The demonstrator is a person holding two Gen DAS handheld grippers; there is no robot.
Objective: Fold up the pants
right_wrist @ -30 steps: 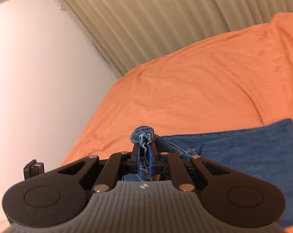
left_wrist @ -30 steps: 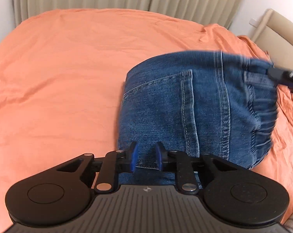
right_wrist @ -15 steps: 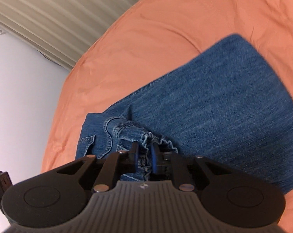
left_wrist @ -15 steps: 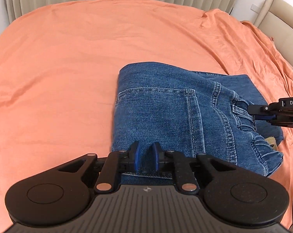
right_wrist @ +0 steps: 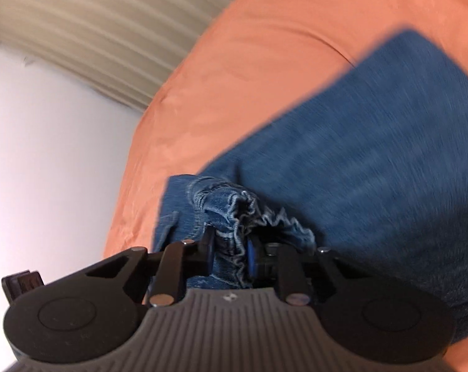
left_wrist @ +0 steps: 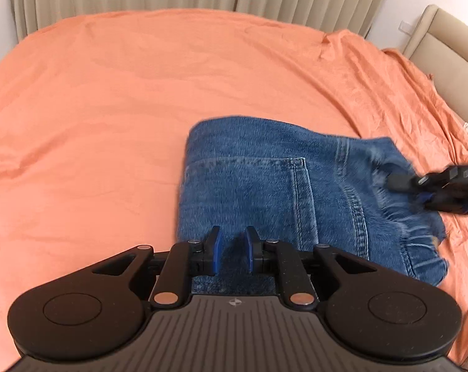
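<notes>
- Left gripper [left_wrist: 232, 252] parted above the folded jeans [left_wrist: 265, 192] on the orange sheet [left_wrist: 109, 108]
- Right gripper [right_wrist: 230, 254] loosened around the gathered waistband [right_wrist: 234, 217]

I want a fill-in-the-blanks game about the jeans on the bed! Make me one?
1. The jeans lie on a bed sheet that is ____ in colour.
2. The right gripper has the gathered ____ of the jeans between its fingers.
3. Behind the bed hang beige ____.
4. The left gripper has pads coloured ____.

Missing words: orange; waistband; curtains; blue
</notes>
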